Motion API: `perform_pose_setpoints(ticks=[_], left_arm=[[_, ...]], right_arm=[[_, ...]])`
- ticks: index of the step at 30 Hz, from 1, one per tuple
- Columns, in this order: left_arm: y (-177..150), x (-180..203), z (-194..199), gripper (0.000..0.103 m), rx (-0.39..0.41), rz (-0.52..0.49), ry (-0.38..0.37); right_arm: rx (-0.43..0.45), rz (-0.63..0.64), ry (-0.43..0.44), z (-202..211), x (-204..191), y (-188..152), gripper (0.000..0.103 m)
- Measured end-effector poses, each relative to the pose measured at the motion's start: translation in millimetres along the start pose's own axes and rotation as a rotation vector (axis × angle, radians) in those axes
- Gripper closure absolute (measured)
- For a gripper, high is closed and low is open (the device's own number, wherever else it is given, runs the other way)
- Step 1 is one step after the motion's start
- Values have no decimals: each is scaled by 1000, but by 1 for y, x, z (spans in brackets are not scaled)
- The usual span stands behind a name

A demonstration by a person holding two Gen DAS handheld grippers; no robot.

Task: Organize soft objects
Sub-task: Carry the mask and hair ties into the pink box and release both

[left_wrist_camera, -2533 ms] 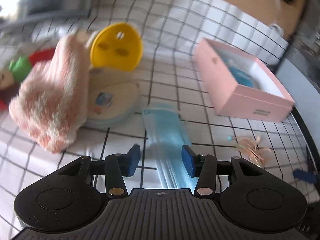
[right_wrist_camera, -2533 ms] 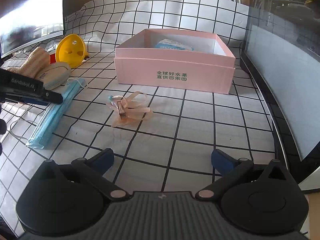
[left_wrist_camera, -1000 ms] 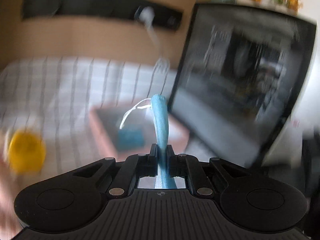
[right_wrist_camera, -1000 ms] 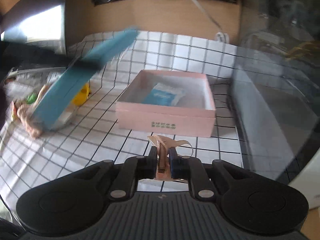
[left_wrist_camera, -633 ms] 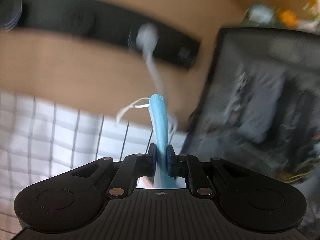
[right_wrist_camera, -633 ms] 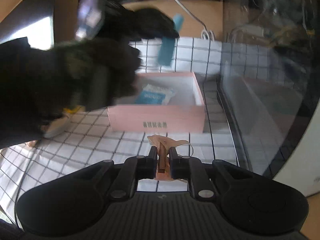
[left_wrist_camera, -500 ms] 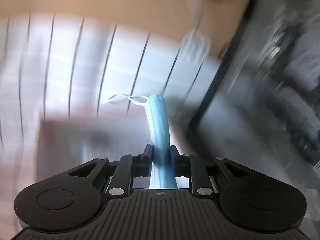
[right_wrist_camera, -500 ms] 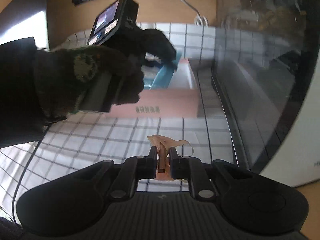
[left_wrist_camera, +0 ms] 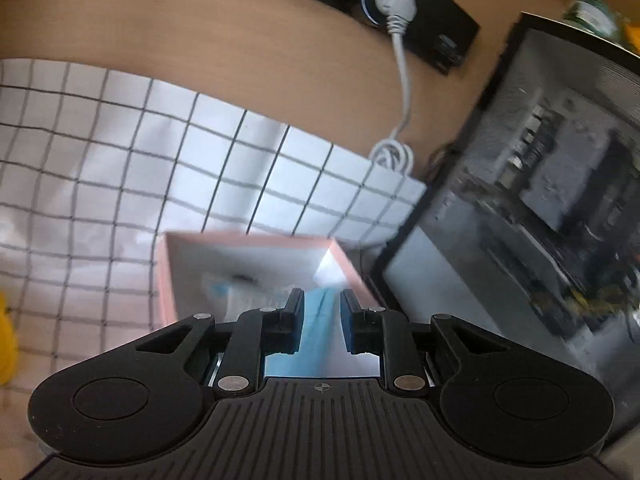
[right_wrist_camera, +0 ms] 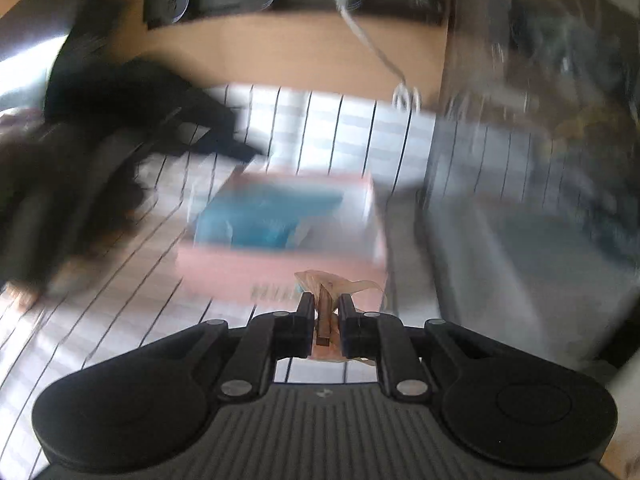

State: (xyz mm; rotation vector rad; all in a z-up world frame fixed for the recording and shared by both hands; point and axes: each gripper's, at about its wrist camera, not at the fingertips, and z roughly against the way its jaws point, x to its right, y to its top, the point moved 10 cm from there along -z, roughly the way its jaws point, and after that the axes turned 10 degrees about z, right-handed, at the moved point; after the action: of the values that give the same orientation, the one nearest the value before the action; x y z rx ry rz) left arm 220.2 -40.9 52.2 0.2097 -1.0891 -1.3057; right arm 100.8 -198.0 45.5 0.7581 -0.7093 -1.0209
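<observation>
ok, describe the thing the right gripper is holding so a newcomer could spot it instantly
Start at the pink box on the checked cloth; just in front of its near wall sits the right gripper. Pinched upright between its closed blue pads is a peach ribbon bow with thin, translucent loops fanning out above the fingers. Unlike the flat blue masks lying inside the box, it is pale orange and off the table.

left hand-held gripper (left_wrist_camera: 322, 322): parted | blue masks (left_wrist_camera: 318, 332) in pink box (left_wrist_camera: 248, 242)

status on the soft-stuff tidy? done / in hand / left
Done: blue masks lie in the pink box, left gripper open above them. In hand: right gripper shut on the peach ribbon bow, short of the box. Left: bow into box; other items out of view.
</observation>
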Motion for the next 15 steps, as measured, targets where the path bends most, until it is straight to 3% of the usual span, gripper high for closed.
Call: perform_pose_setpoints(ticks=[4,7,9,11,15], left_arm=[[-17,-12,34,82,-16,-31,-1],[-28,-29,50,82,0,18,12],[-35,-45,62,82,3,76,35],[-42,-58,73,82,-6,108,51],[-68,-81,94,82,-37,90,105]], right_arm=[[59,-32,-50,-31,22,46,91],[93,-60,-47,-61,32,75,88],[45,-69,-19,-82,31,80,62],[8,-84,-8,-94,28,76,51],[-14,-44,74,-90,-3,58,49]])
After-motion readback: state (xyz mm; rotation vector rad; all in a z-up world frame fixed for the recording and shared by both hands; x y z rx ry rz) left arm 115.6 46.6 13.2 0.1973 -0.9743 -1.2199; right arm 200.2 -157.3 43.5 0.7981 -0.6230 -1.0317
